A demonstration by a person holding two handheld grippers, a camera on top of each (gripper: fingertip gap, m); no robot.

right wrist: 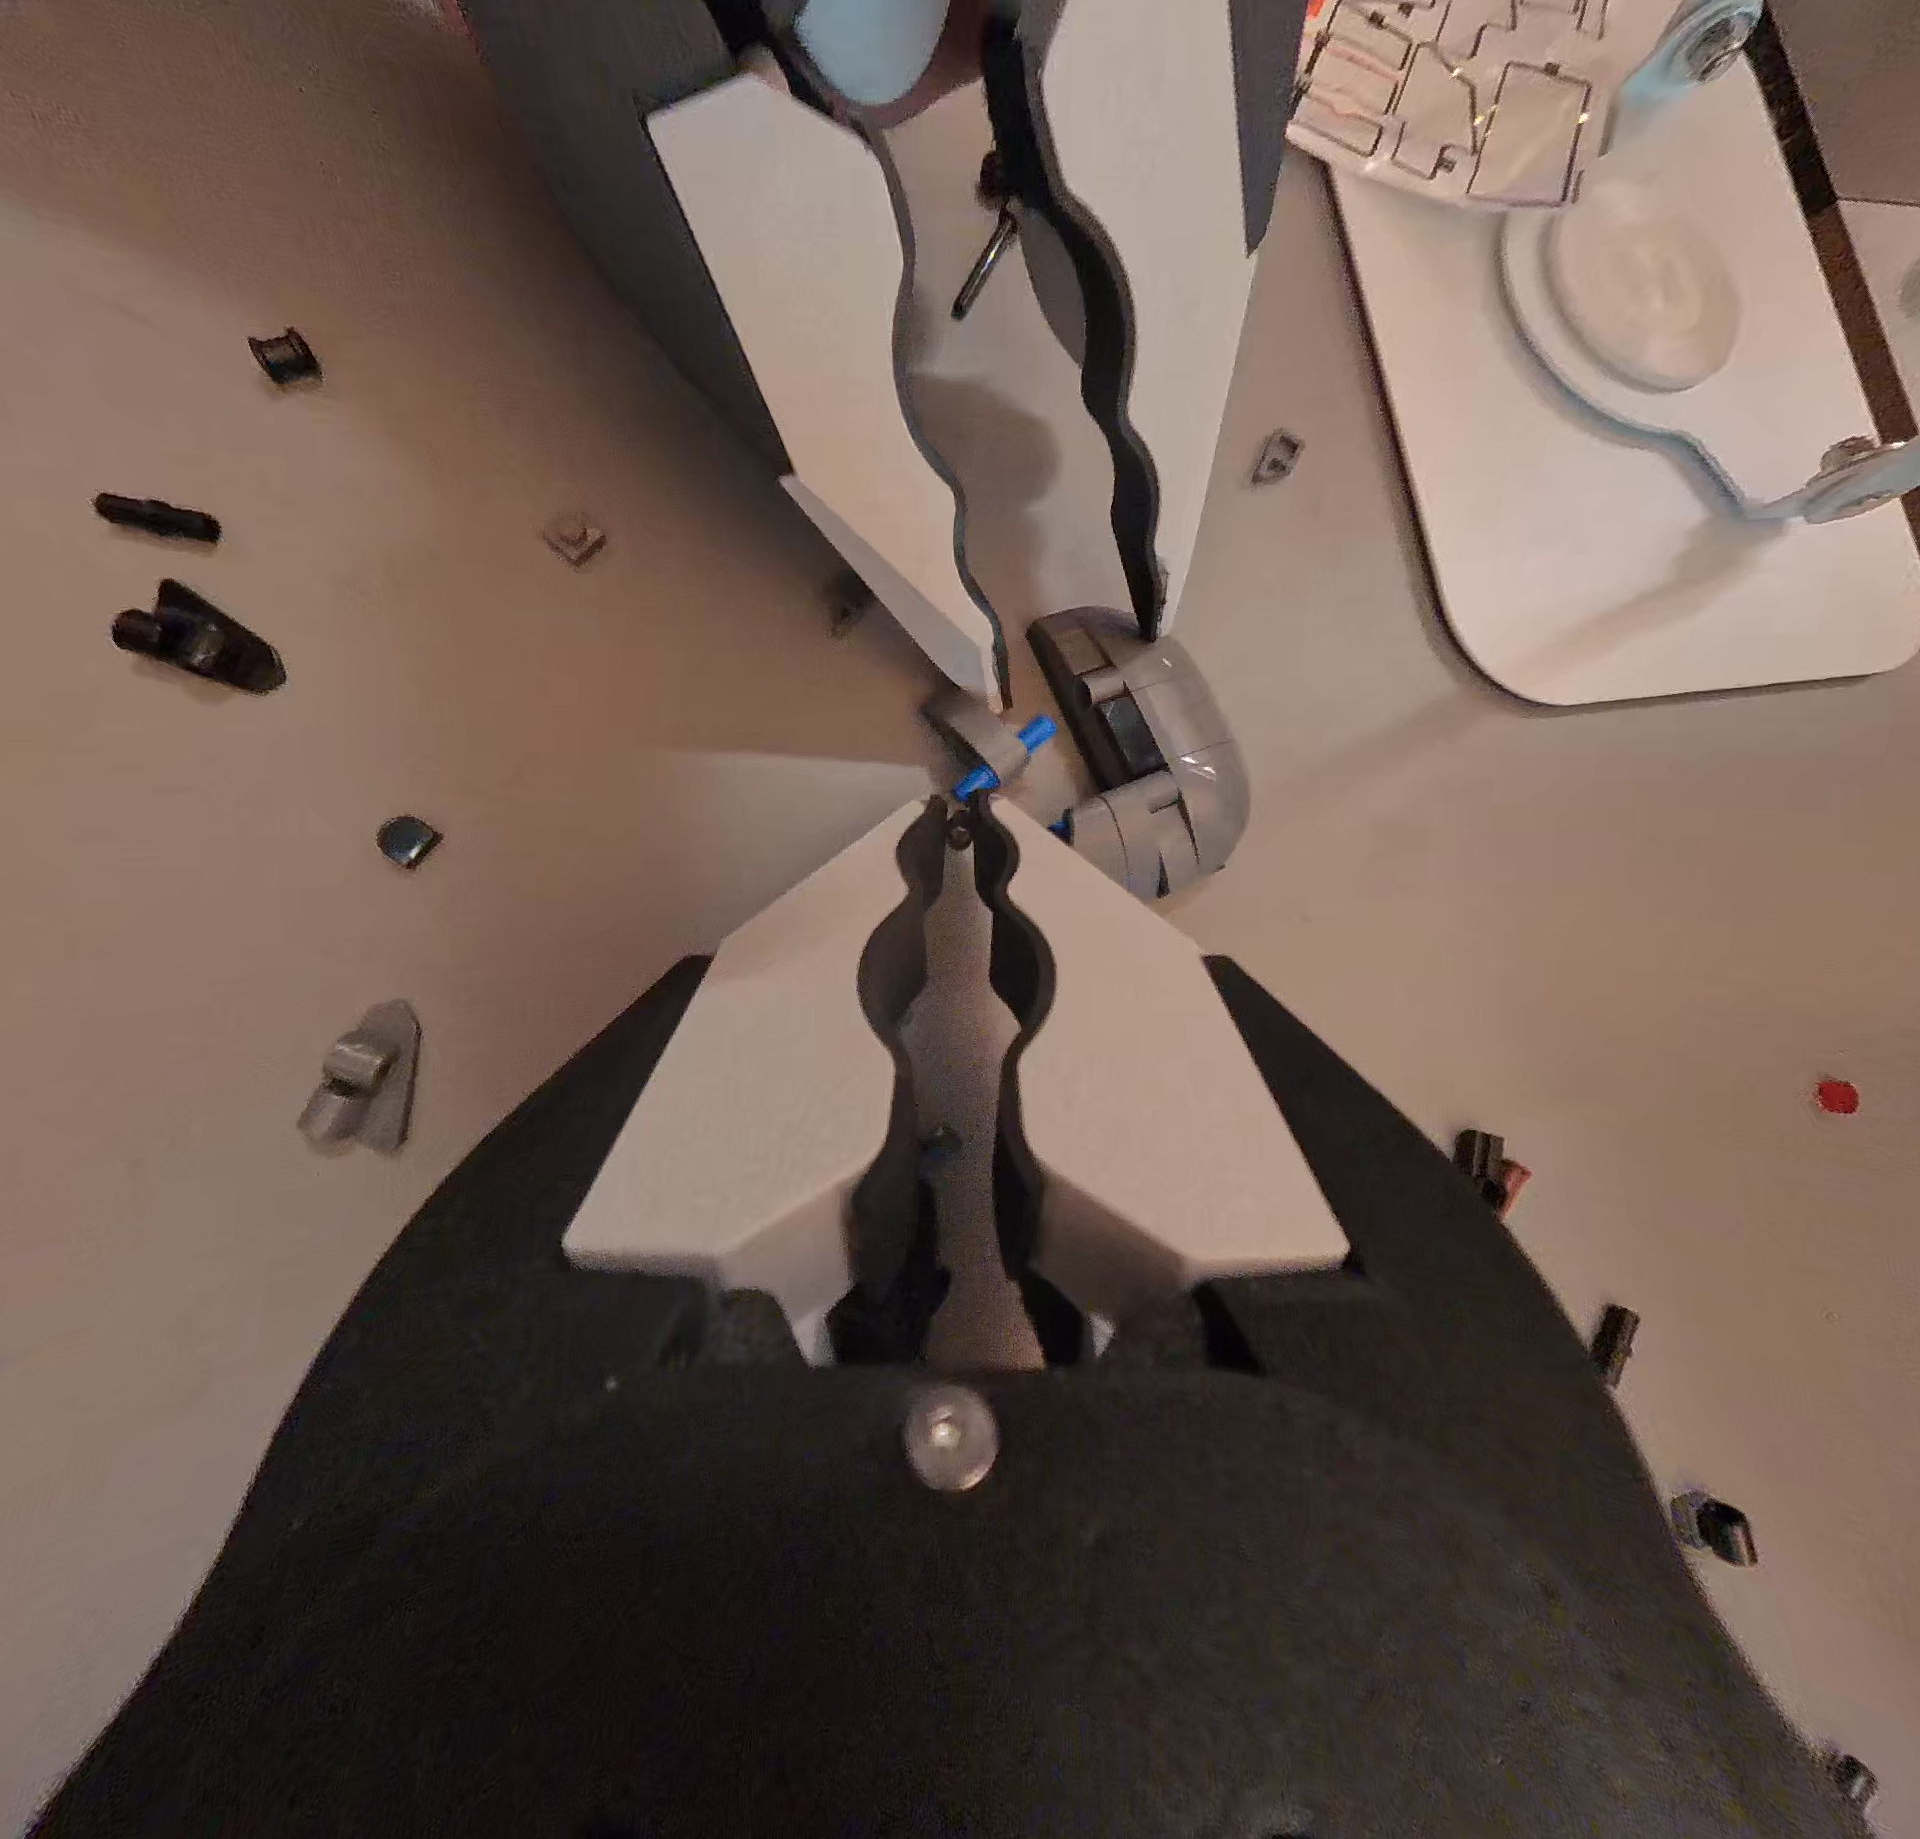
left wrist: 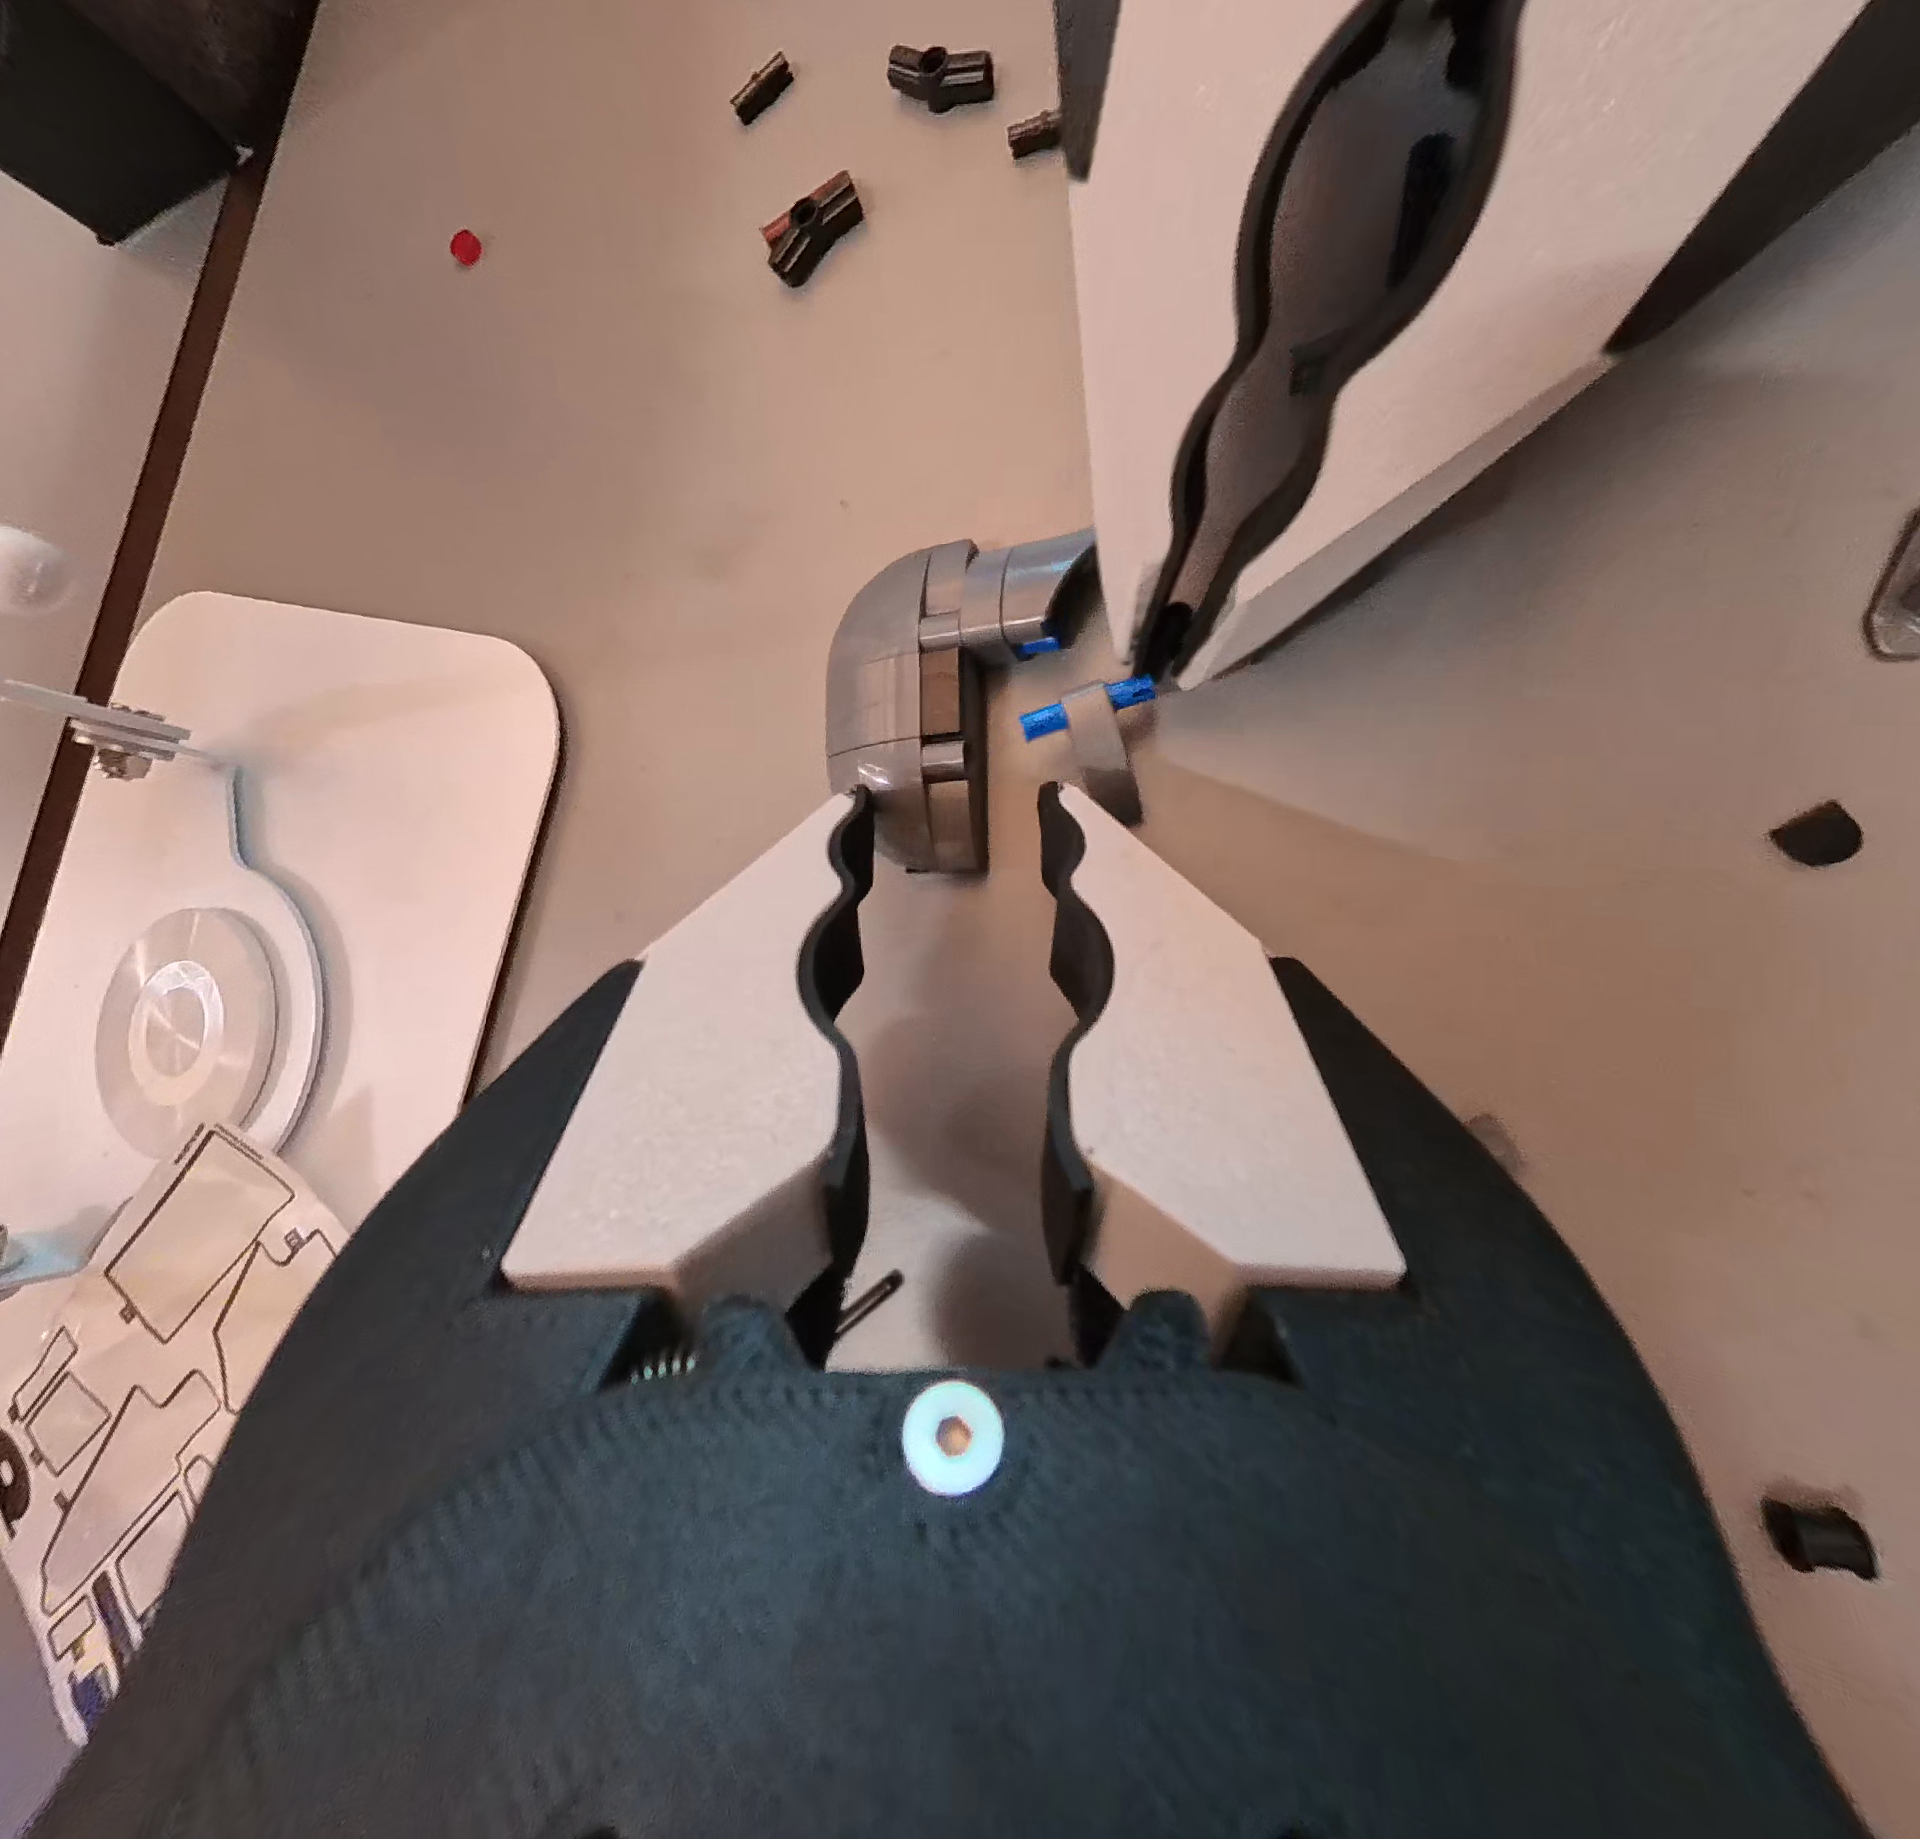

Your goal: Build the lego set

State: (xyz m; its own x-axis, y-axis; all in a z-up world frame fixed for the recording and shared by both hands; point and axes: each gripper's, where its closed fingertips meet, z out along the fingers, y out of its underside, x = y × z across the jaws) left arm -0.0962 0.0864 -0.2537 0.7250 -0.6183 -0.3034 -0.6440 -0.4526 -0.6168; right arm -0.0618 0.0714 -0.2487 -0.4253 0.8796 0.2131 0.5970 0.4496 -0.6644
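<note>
A grey domed lego assembly [left wrist: 894, 688] lies on the beige table [left wrist: 623, 490]; it also shows in the right wrist view [right wrist: 1164, 740]. My left gripper [left wrist: 953, 795] is open, its tips either side of the assembly's near edge. One of its fingertips [left wrist: 857, 802] touches the dome and the other stands a little apart. My right gripper [right wrist: 958, 807] is shut on a blue pin [right wrist: 975, 779] that carries a small grey piece [right wrist: 987, 745]. It holds the pin just beside the assembly's flat dark face. In the left wrist view the right gripper [left wrist: 1158, 667] comes in from the upper right with the blue pin [left wrist: 1044, 721].
Several loose dark pieces [left wrist: 940, 75] and a red stud [left wrist: 465, 247] lie beyond the assembly. A white board with a metal stand [left wrist: 343, 802] and a printed plastic bag [left wrist: 125, 1374] sit to the left. In the right wrist view, a grey piece [right wrist: 364, 1072] and black pieces [right wrist: 197, 636] lie left. The gap from one gripper's tips to the other's is roughly 4 cm. Between my left fingertips and the red stud [left wrist: 465, 247] there is roughly 20 cm. Look for it in the right wrist view [right wrist: 1831, 1098] too.
</note>
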